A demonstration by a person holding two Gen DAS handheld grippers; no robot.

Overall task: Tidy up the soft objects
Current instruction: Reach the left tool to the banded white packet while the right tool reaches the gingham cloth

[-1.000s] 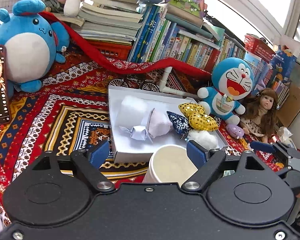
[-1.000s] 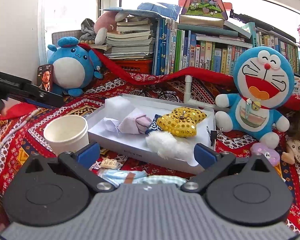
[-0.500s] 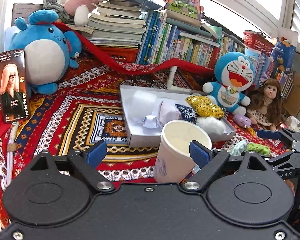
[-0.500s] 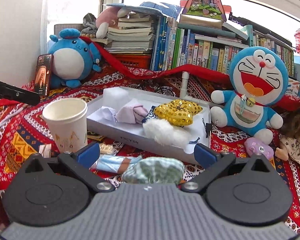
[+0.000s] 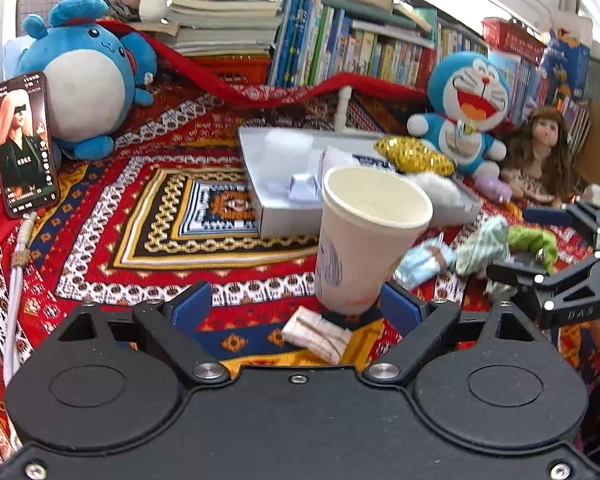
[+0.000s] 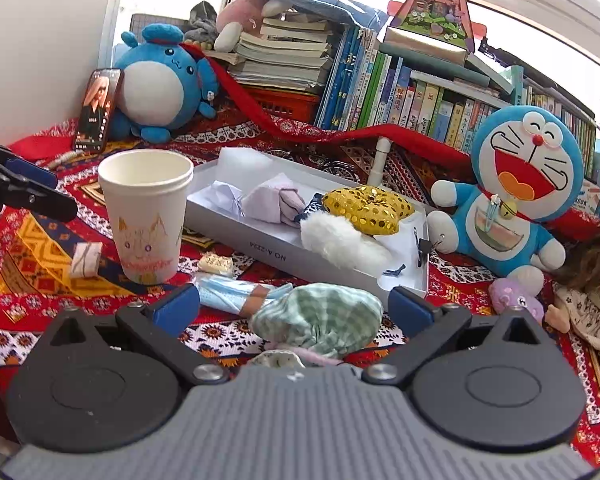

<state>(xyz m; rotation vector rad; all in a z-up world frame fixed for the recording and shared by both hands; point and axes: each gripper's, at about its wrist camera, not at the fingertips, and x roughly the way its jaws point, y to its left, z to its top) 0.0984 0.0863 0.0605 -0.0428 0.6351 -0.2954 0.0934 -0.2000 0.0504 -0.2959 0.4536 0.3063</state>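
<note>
Left gripper [image 5: 296, 306]: fingers are standing wide apart and empty; the paper cup [image 5: 370, 236] is standing on the patterned cloth [image 5: 100, 240] just ahead of the right finger, with a gap at the left pad. A small wrapped packet [image 5: 318, 334] is lying between the fingers, untouched.

Right gripper [image 6: 296, 306]: fingers are likewise standing wide apart, gripping nothing. A green checked fabric bundle [image 6: 320, 318] is lying on the cloth between them; whether either pad touches it cannot be told. A blue face mask [image 6: 232, 292] is lying just beside the bundle, toward the cup.

The white tray [image 6: 268, 250] is sitting behind the bundle, holding a gold sequin bow [image 6: 368, 210], a white fluffy piece [image 6: 340, 242], a pale purple cloth [image 6: 276, 202] and folded paper [image 6: 224, 196]. A blue cat plush [image 6: 516, 200] is sitting right of the tray; a round blue plush [image 6: 156, 88] is sitting at the back left, with a phone [image 6: 98, 108] leaning against it.
</note>
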